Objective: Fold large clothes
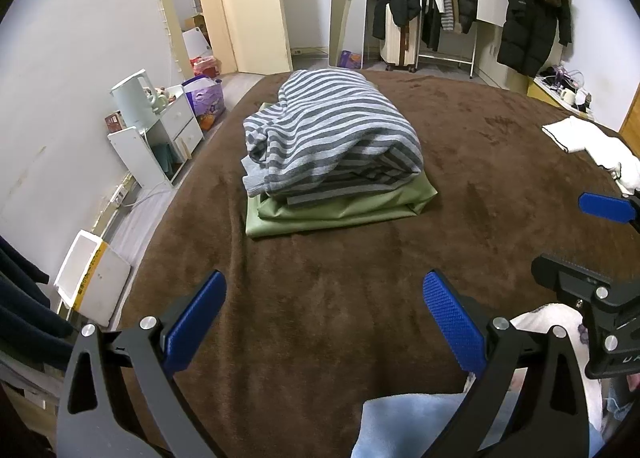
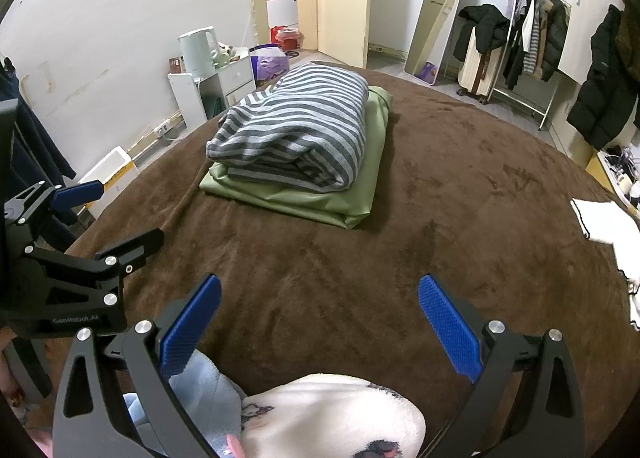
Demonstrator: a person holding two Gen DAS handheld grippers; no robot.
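Both grippers, left point(image 1: 324, 322) and right point(image 2: 320, 324), fingers spread, empty. Fleece garment point(image 2: 332, 414) at lower frame: soft, light, floppy; probably best pinched at edge corners.

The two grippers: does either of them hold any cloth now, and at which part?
Nothing is held. The left gripper and the right gripper are both open above the brown blanket, with no cloth between their fingers.

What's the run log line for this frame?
left tool: open, empty | right tool: open, empty | striped sweater: folded on green garment | bed
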